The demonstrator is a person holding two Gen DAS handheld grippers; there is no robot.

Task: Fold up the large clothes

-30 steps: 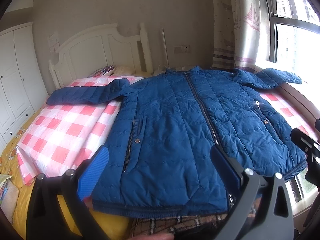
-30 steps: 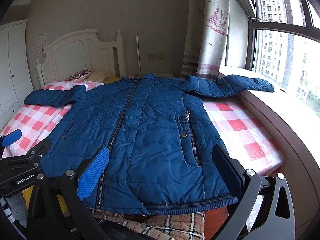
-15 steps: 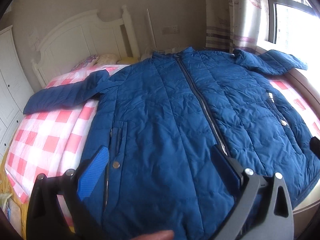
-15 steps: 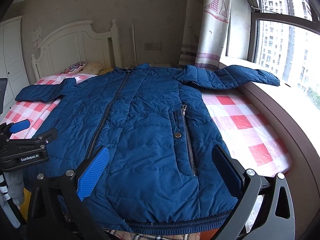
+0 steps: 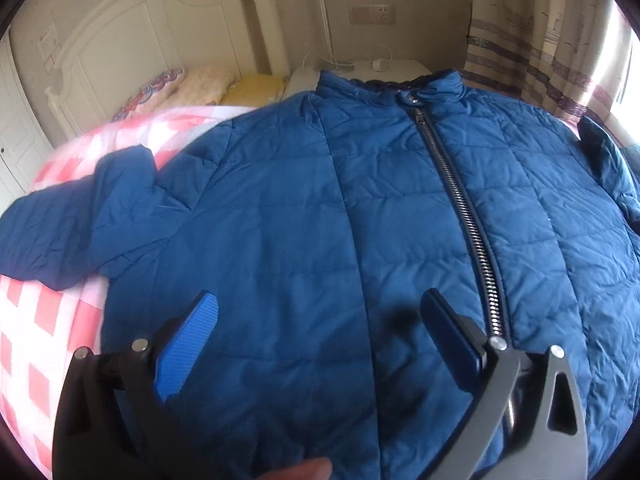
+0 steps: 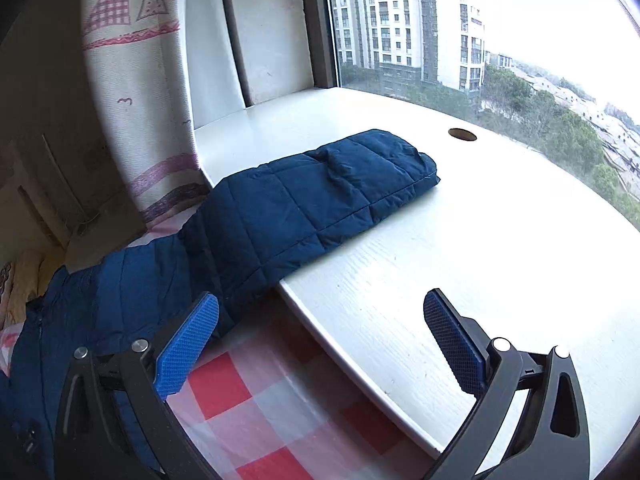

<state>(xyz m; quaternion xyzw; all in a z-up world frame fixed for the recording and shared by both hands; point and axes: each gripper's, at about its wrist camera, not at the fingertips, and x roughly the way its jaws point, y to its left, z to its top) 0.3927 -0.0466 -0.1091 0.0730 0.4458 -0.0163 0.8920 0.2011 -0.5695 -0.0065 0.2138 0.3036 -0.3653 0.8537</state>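
Note:
A large blue quilted jacket (image 5: 360, 208) lies zipped and face up on the bed, collar toward the headboard. Its left sleeve (image 5: 80, 216) stretches out over the pink checked sheet. My left gripper (image 5: 320, 312) is open and empty, low over the jacket's chest just left of the zipper (image 5: 468, 216). In the right wrist view the jacket's other sleeve (image 6: 320, 192) lies across the white window sill (image 6: 500, 240). My right gripper (image 6: 320, 312) is open and empty, hovering near the sill's edge, short of that sleeve.
The white headboard (image 5: 132, 40) and pillows (image 5: 200, 84) stand behind the collar. A curtain (image 6: 136, 80) hangs by the sill's left end. The window (image 6: 480, 40) runs along the sill's far side. The pink checked sheet (image 6: 280, 400) shows below the sill.
Both grippers moved forward up the bed. The left went from the hem to the chest. The right swung right, away from the jacket body toward the sleeve on the sill.

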